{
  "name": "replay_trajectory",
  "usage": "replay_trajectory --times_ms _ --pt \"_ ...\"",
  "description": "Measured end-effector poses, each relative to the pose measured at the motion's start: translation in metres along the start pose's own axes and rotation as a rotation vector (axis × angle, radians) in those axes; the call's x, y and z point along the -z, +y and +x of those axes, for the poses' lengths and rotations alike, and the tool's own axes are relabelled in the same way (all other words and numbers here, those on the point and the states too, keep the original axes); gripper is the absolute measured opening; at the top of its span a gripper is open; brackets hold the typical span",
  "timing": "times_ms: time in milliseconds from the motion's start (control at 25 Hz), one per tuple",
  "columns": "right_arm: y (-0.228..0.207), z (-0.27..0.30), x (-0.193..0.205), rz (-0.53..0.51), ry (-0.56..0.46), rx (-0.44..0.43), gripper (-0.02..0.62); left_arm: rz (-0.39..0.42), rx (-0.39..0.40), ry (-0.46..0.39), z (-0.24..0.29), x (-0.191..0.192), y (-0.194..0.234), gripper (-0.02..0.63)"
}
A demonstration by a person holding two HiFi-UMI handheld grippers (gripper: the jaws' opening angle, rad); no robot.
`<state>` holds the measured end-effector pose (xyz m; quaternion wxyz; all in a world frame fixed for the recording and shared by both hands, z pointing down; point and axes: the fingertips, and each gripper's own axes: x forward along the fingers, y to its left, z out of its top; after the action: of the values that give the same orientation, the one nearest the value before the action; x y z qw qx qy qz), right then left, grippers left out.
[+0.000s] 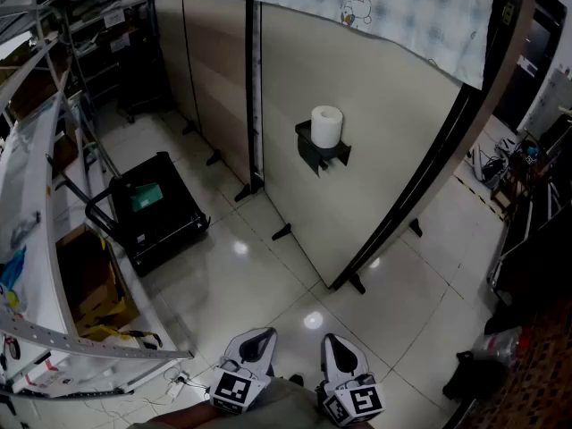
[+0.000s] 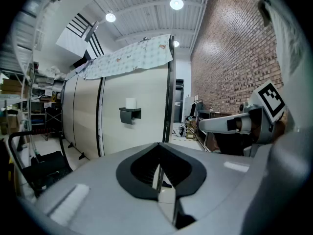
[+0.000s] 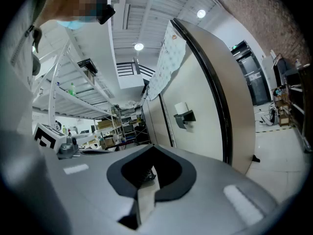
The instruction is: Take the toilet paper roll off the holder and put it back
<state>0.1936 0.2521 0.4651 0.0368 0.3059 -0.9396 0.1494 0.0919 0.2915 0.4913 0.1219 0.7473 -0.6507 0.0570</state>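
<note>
roll: white toilet paper roll (image 1: 327,126) stood upright on black holder (image 1: 321,152) fixed to beige partition panel (image 1: 384,150) | left gripper (image 1: 253,350): jaws pressed together, empty | right gripper (image 1: 341,357): jaws pressed together, empty

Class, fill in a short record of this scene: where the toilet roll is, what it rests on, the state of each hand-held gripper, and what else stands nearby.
Roll: white toilet paper roll, standing on end on its holder
Holder: black bracket holder, fixed to the beige partition panel
Left hand-held gripper: shut, empty, well short of the roll
Right hand-held gripper: shut, empty, well short of the roll
Nearby: black cart on the floor, left of the panel
Task stage: roll not yet touched
</note>
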Motion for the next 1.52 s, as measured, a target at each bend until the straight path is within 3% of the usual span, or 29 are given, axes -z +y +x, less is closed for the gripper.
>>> replay_trajectory --times_ms 360,600,840,1080,1520 --pt "0.016 0.108 -0.06 -0.074 -0.089 0.076 0.0 0.042 0.05 -0.076 0.044 -0.056 0.106 0.005" --pt "0.02 0.145 -0.081 -0.123 -0.1 0.152 0.0 0.055 0.091 -0.117 0.06 -0.077 0.148 0.005" --pt "0.009 0.176 -0.088 -0.152 -0.069 0.161 0.0 0.022 0.099 -0.098 0.084 -0.08 0.169 0.005" --pt "-0.021 0.222 -0.094 -0.146 -0.075 0.073 0.0 0.039 0.059 -0.076 0.133 -0.09 0.184 0.005" --pt "-0.105 0.3 -0.135 -0.25 -0.022 -0.134 0.0 0.101 -0.034 -0.103 0.256 -0.155 0.185 0.005"
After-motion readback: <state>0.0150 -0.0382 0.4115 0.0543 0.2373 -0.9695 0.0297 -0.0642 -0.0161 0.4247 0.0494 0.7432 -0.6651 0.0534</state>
